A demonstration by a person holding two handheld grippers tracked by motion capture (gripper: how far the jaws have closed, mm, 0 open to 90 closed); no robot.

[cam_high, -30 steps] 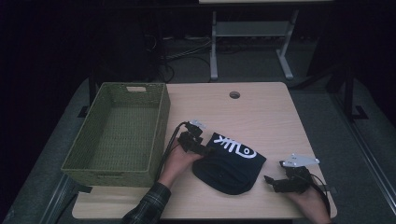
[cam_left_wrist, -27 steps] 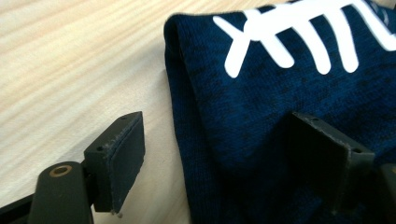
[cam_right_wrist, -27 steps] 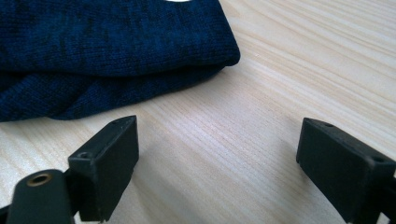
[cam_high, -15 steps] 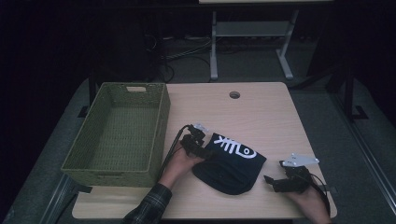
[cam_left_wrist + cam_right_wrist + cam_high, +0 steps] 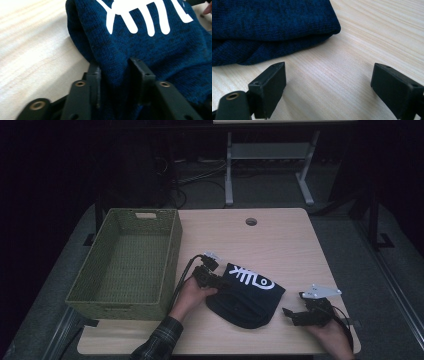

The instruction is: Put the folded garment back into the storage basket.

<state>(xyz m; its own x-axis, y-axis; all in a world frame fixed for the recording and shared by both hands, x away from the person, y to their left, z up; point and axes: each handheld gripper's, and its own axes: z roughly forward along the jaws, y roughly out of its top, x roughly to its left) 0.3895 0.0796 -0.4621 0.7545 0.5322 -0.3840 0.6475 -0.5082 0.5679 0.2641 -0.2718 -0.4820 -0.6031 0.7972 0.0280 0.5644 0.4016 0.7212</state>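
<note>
My left gripper (image 5: 113, 75) has just been closing, and now it pinches a fold of the dark blue knitted hat with a white fish-bone picture (image 5: 247, 295), which lies on the pale wooden table (image 5: 280, 245). The fold hides the jaw tips. My right gripper (image 5: 328, 82) gapes wide, empty, near the hat.

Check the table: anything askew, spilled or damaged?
Nothing stands out. The dark blue knit hat lies bunched on the table; the left gripper has just closed its jaws on its edge. The green basket sits square; the right gripper is open.
</note>
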